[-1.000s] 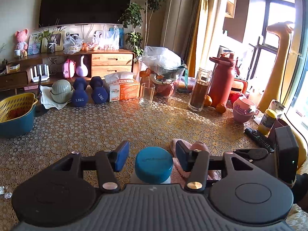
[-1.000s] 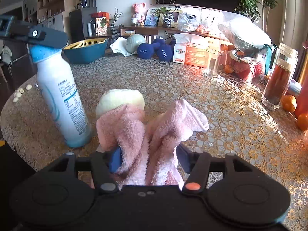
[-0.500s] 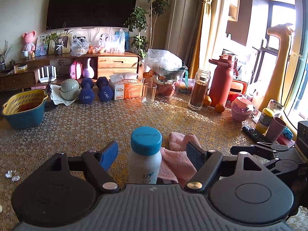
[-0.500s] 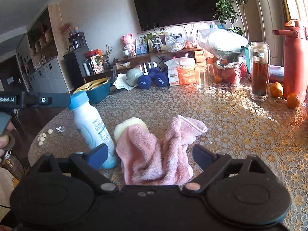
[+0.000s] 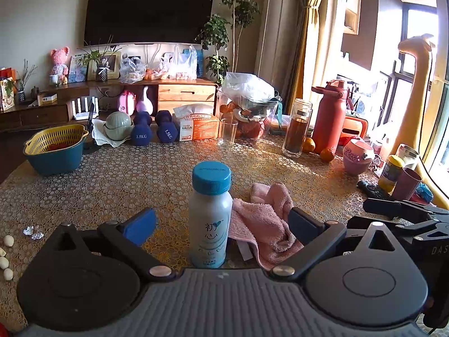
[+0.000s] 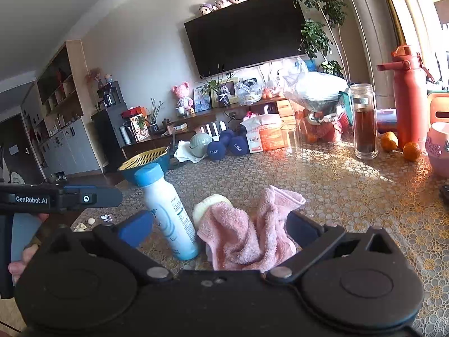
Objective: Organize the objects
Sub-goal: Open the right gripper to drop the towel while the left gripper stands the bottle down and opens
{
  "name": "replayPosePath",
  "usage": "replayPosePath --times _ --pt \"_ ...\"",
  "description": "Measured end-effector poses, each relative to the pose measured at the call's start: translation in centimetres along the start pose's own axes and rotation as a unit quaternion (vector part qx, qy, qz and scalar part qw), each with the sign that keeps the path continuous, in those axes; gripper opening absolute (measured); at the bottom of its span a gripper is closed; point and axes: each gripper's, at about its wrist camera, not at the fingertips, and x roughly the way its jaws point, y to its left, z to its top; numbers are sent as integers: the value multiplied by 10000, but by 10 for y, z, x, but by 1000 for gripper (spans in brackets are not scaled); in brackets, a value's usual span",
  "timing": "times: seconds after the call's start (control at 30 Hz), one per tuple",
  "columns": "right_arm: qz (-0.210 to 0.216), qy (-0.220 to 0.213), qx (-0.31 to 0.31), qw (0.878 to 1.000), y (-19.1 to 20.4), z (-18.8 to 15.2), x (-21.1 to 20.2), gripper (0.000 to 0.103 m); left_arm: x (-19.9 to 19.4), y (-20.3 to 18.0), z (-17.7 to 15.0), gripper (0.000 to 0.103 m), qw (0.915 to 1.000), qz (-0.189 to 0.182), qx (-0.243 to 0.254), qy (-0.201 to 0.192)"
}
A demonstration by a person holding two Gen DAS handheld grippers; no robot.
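Standing upright on the table (image 5: 112, 185), the white plastic bottle with the blue cap (image 5: 209, 213) sat between the wide-open fingers of the left tongs (image 5: 221, 224), and neither finger touched it. Just beside the bottle, touching its right side, lay the crumpled pink fluffy towel (image 5: 263, 219). From the right wrist view, the same bottle (image 6: 168, 210) and towel (image 6: 247, 230) lay in front of the right tongs (image 6: 220, 227), which were wide open too and held nothing. A pale round thing (image 6: 210, 205) peeked out from behind the towel; I could not tell what it was.

Farther back on the table stood a blue bowl with a yellow strainer basket (image 5: 54, 148), two dark blue dumbbells (image 5: 154, 130), an empty clear glass (image 5: 227, 133) and a tall red flask (image 5: 329, 115).

I think this step was the letting go: bottle and towel looked put down together near the front edge. The next move would likely be to pick another thing to tidy. For that, each of the tongs would need to back away straight, so the tall, thin bottle did not tip over.
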Motion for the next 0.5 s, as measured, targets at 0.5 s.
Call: replayPosePath --times 0.5 --pt "-559 -231 315 9977 25 -15 -20 102 -2 -15 -24 102 9998 41 62 175"
